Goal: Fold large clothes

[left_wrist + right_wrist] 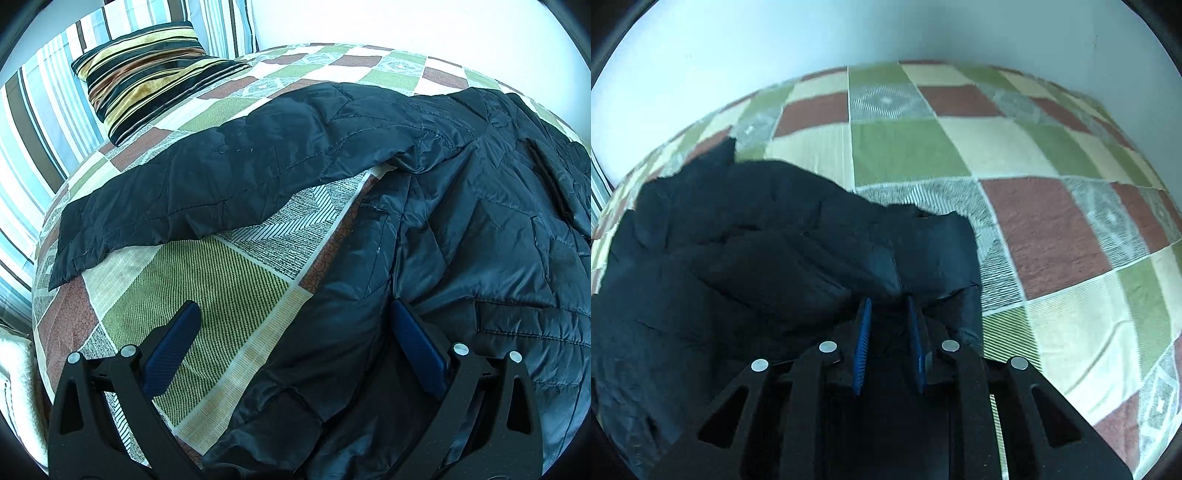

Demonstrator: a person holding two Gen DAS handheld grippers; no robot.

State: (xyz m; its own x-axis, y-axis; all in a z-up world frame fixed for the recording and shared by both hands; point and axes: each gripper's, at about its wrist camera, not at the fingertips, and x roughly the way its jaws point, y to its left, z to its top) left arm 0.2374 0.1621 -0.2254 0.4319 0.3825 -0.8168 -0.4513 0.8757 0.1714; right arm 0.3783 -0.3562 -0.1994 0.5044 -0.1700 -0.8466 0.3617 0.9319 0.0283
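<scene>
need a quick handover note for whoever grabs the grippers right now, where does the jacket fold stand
Left gripper: open, jaws wide, hovering over the jacket's near edge, gripping nothing.
Right gripper: jaws narrow, with dark fabric of the black quilted jacket bunched between the pads; it appears to be holding a sleeve end or edge, and the view is blurred.
Jacket: spread on the patchwork bedspread; one sleeve lies stretched out toward the striped pillow.
Done: jacket laid out, right side apparently lifted for folding in.
Left: finish that fold, bring the outstretched sleeve in, then fold the body.
</scene>
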